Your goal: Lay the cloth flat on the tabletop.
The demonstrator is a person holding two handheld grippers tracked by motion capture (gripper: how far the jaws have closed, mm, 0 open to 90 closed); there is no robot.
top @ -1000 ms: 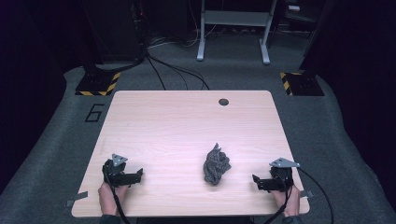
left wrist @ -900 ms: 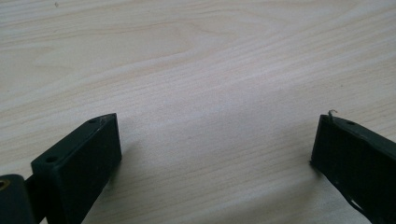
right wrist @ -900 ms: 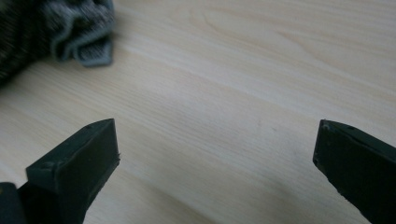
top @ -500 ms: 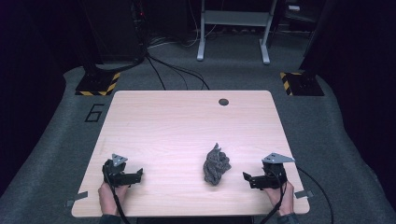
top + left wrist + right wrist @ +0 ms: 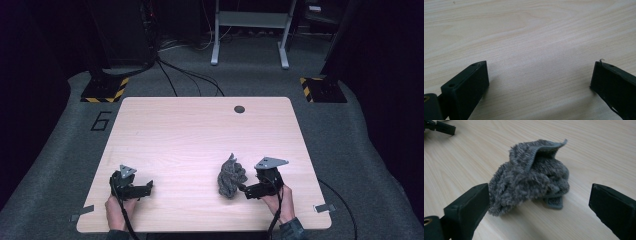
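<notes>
Beside the cloth (image 5: 231, 176), the right gripper (image 5: 243, 188) gapes wide: ease forward, pinch the raised fold. Left gripper (image 5: 148, 187) rests, also spread, well left of it on the worktop (image 5: 200, 130).

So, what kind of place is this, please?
Probably a lab or a recording studio, not a home. A plain wooden table stands alone on grey carpet, black-and-yellow hazard-striped stand bases flank it with cables running across the floor, and dark curtains surround it. Only a crumpled grey cloth lies on the table.
</notes>
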